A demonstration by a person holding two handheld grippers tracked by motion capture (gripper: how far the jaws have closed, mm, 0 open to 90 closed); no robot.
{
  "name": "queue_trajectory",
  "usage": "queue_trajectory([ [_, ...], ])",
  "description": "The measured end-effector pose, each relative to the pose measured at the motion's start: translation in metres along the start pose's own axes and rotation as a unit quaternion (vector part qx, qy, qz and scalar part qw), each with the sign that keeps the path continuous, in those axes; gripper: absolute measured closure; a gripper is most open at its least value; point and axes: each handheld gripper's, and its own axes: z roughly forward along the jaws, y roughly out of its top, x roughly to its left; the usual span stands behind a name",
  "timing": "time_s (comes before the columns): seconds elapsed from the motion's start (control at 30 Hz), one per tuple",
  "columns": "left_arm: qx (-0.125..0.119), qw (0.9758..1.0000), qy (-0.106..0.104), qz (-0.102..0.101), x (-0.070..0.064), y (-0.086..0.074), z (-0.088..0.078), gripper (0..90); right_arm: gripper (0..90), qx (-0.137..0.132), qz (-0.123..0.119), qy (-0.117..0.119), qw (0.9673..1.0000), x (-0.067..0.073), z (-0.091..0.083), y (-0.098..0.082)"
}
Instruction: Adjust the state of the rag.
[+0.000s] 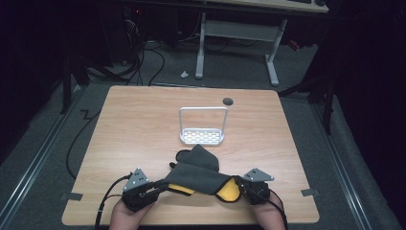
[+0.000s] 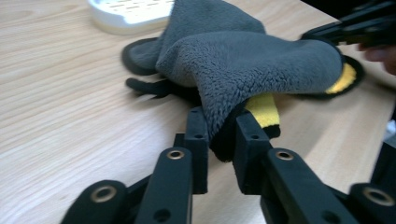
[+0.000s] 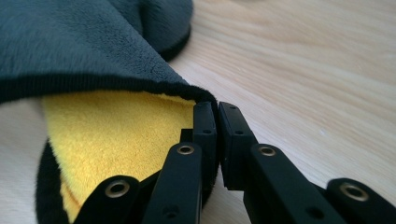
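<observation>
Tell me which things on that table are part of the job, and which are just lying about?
In use:
- grey and yellow cloth, lifted at two edges
- left tool, pinching the cloth's edge
- right tool, shut on the cloth's hem

Lying about:
- white rack with a wire handle, beyond the cloth
- dark round cap near the table's far edge

Grey cloth (image 1: 198,170) with yellow underside, rumpled, on the table's near edge
</observation>
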Motion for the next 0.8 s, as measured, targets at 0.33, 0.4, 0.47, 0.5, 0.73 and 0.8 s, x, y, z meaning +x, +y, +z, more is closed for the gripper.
queue_trajectory([
  [0.33, 0.011, 0.9999, -0.002, 0.008, -0.009, -0.002, 0.009, 77.1, 62.4, -0.087, 0.017, 0.004, 0.9961, 0.002, -0.039, 0.009],
  [0.4, 0.009, 0.9999, -0.004, 0.006, -0.010, -0.002, 0.010, 77.6, 61.3, -0.102, 0.014, 0.015, 0.9946, 0.009, -0.045, 0.014],
  [0.47, 0.007, 0.9999, -0.007, 0.005, -0.012, -0.002, 0.012, 77.8, 59.0, -0.114, 0.006, 0.037, 0.9928, 0.021, -0.045, 0.021],
  [0.5, 0.006, 0.9999, -0.009, 0.005, -0.013, -0.002, 0.013, 77.8, 58.5, -0.116, -0.003, 0.048, 0.9921, 0.030, -0.043, 0.024],
  [0.73, 0.004, 0.9994, -0.027, 0.020, -0.026, -0.001, 0.018, 77.8, 51.0, -0.094, -0.083, 0.118, 0.9850, 0.096, -0.012, 0.044],
  [0.8, 0.004, 0.9984, -0.044, 0.035, -0.036, 0.001, 0.020, 77.6, 55.1, -0.083, -0.115, 0.104, 0.9845, 0.109, -0.004, 0.045],
])
